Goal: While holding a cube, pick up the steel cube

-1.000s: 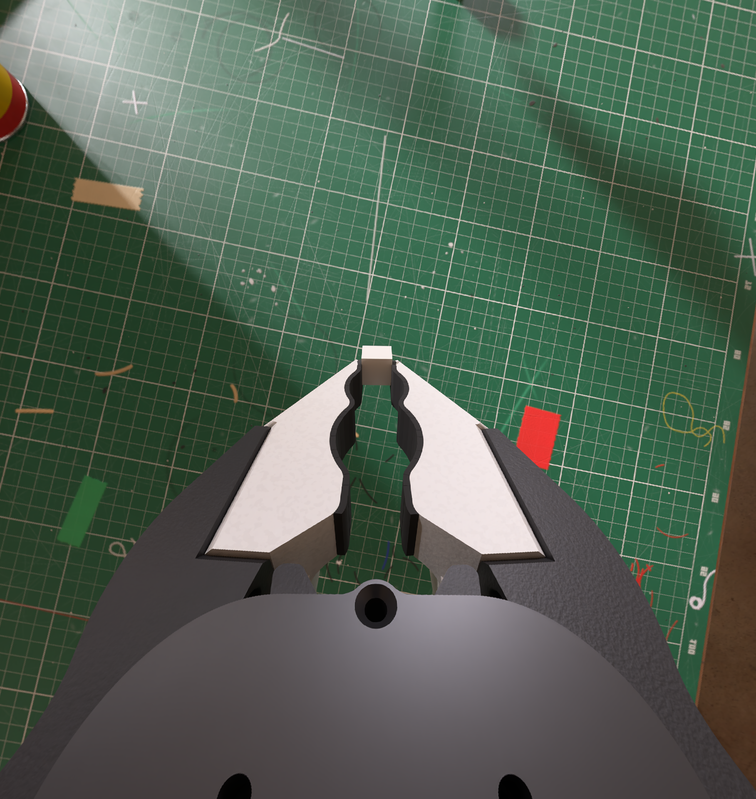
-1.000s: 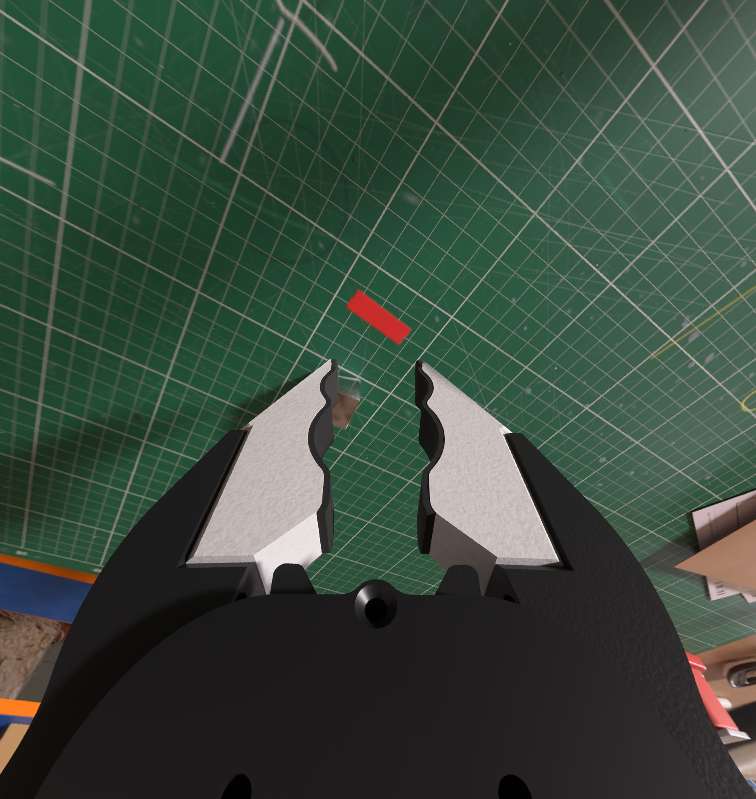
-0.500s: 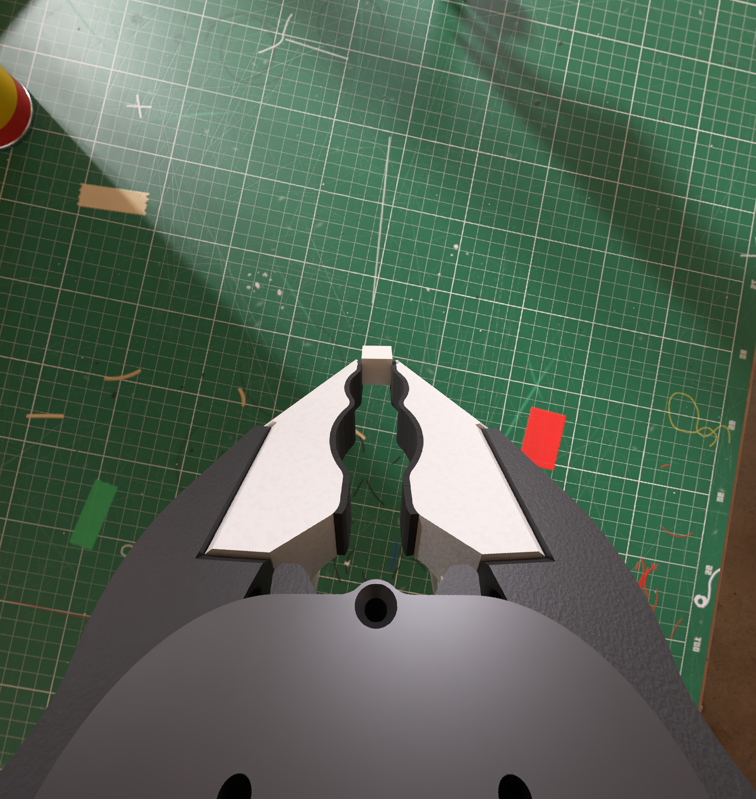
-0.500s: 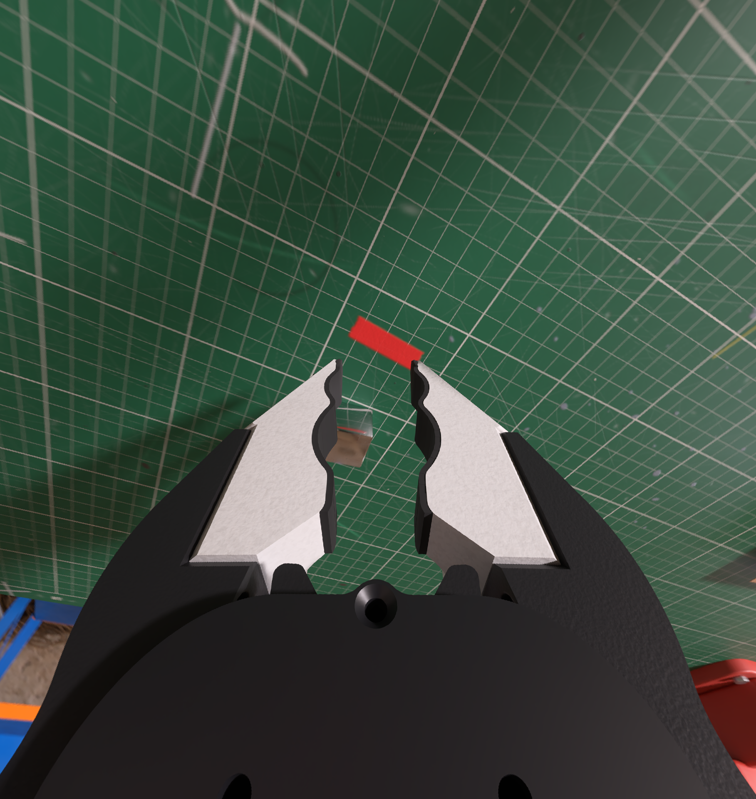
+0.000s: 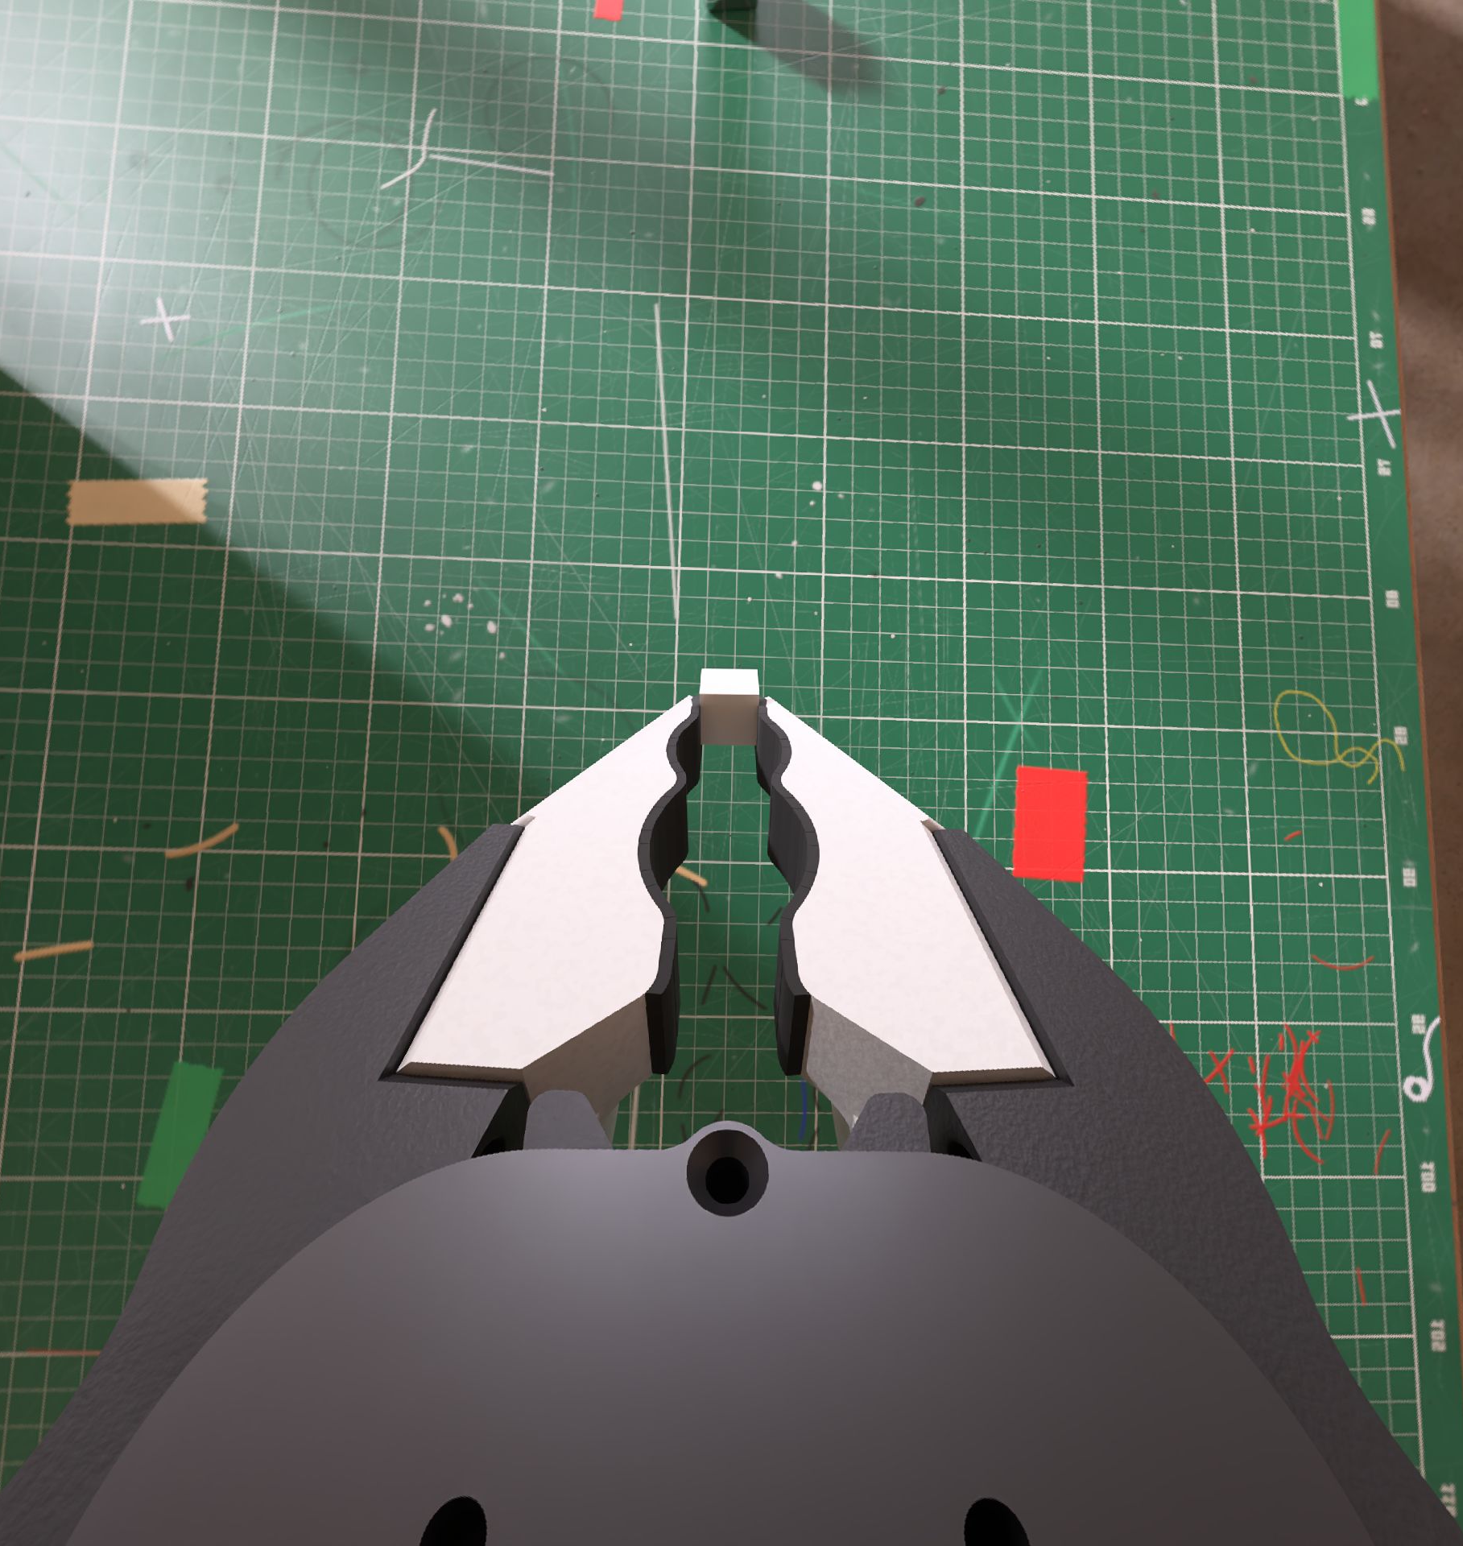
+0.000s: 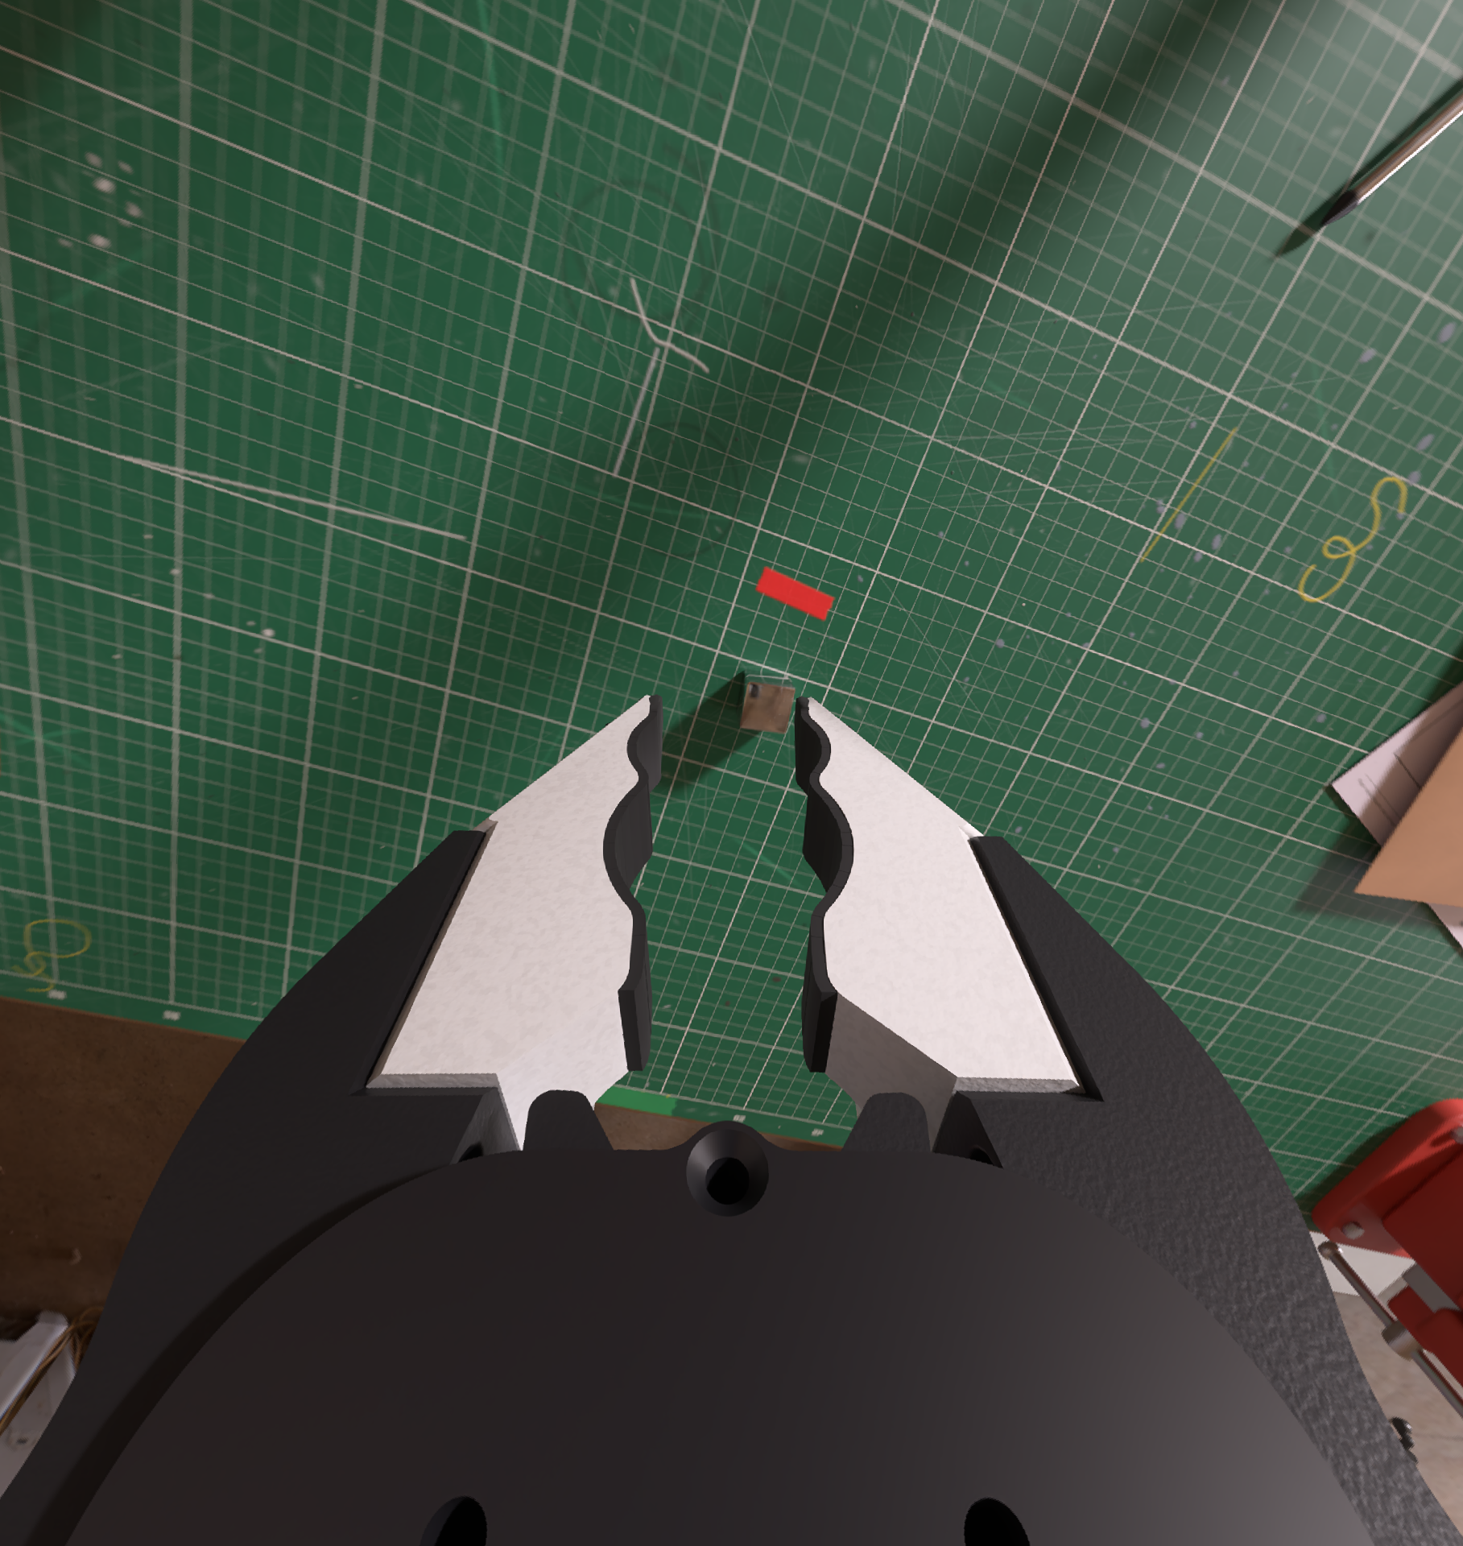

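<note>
My left gripper (image 5: 728,711) is shut on a small white cube (image 5: 729,703), pinched at the fingertips and held above the green cutting mat (image 5: 878,418). My right gripper (image 6: 726,707) is open and empty, above the mat (image 6: 376,418). The steel cube (image 6: 768,707) is small and shiny. It lies on the mat just past the right gripper's fingertips, close to its right fingertip (image 6: 803,719), and casts a shadow to the lower left. It does not look gripped.
Red tape patches (image 5: 1050,824) (image 6: 795,592) lie on the mat, with beige tape (image 5: 136,502) and green tape (image 5: 180,1129). The mat's edge and brown table (image 5: 1455,586) are at right. A red clamp (image 6: 1430,1213), cardboard with papers (image 6: 1439,803) and a pointed tool (image 6: 1397,151) lie right of the right gripper.
The right gripper has drawn back and up; the steel cube, between its fingers by the left pad half a second ago, now lies past the tips. The left gripper drifted slightly, still holding the white cube.
</note>
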{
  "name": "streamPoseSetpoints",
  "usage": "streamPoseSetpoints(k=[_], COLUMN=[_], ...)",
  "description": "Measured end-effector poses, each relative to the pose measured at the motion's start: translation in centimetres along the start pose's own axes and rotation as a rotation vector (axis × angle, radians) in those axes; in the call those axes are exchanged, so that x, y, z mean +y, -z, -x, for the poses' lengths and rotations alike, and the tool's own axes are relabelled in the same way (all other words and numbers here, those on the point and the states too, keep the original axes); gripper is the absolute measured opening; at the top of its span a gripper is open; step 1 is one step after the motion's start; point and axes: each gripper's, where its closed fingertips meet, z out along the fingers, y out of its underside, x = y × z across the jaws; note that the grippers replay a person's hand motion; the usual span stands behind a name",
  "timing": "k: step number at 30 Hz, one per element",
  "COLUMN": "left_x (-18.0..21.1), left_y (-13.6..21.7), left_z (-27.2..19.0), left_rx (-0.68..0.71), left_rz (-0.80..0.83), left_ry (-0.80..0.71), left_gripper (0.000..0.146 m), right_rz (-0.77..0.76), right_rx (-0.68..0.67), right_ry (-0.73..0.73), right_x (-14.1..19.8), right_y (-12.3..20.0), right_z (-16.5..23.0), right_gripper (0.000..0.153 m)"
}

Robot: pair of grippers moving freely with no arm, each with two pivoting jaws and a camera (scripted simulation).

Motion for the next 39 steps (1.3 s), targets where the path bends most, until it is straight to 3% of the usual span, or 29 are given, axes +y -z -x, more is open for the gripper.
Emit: streamPoseSetpoints(k=[5, 10, 18, 28, 39], left_x=[-0.4, -0.8, -0.2, 0.2, 0.2], left_y=[-0.4, -0.5, -1.0, -0.9, -0.9], left_z=[-0.1, -0.1, -0.9, -0.8, -0.7], left_rx=[0.035, 0.048, 0.065, 0.048, 0.037], left_rz=[-0.018, -0.038, -0.035, -0.043, -0.054], left_ry=[-0.041, -0.062, -0.070, -0.032, -0.004], left_gripper=[0.011, 0.011, 0.012, 0.011, 0.011], right_rz=[-0.048, -0.053, 0.001, 0.096, 0.157], right_rx=[-0.025, -0.064, -0.141, -0.154, -0.112], right_ry=[-0.017, -0.028, -0.030, -0.061, -0.023], right_x=[0.2, 1.8, 4.1, 5.8, 5.9], right_y=[4.7, 5.9, 3.3, -1.6, -2.6], right_z=[2.6, 5.3, 9.2, 10.1, 9.9], right_gripper=[0.032, 0.031, 0.031, 0.031, 0.031])
